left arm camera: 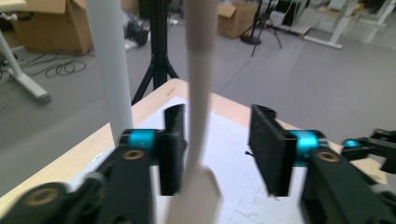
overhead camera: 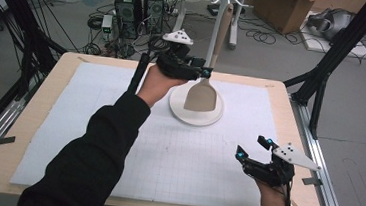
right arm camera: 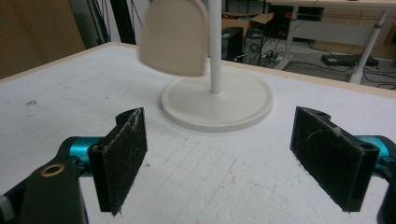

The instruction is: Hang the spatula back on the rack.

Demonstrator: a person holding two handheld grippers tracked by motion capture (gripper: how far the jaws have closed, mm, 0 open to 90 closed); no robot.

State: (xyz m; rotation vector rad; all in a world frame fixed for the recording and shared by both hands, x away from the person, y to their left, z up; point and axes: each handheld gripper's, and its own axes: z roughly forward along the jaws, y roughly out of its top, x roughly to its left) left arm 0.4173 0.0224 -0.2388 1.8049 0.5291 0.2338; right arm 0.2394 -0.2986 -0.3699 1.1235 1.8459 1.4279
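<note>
Left gripper raised at hanging spatula, fingers parted around handle; right gripper low, fingers wide.

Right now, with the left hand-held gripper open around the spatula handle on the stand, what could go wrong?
1. The spatula hangs from the stand with its handle between the left hand-held gripper's open jaws, close to one pad; pulling away sideways could snag it and set it swinging or unhook it.
2. The pole rises just beside that gripper, so a knock might rock the stand on its base.
3. The right hand-held gripper sits open and apart, too far to steady anything.
</note>
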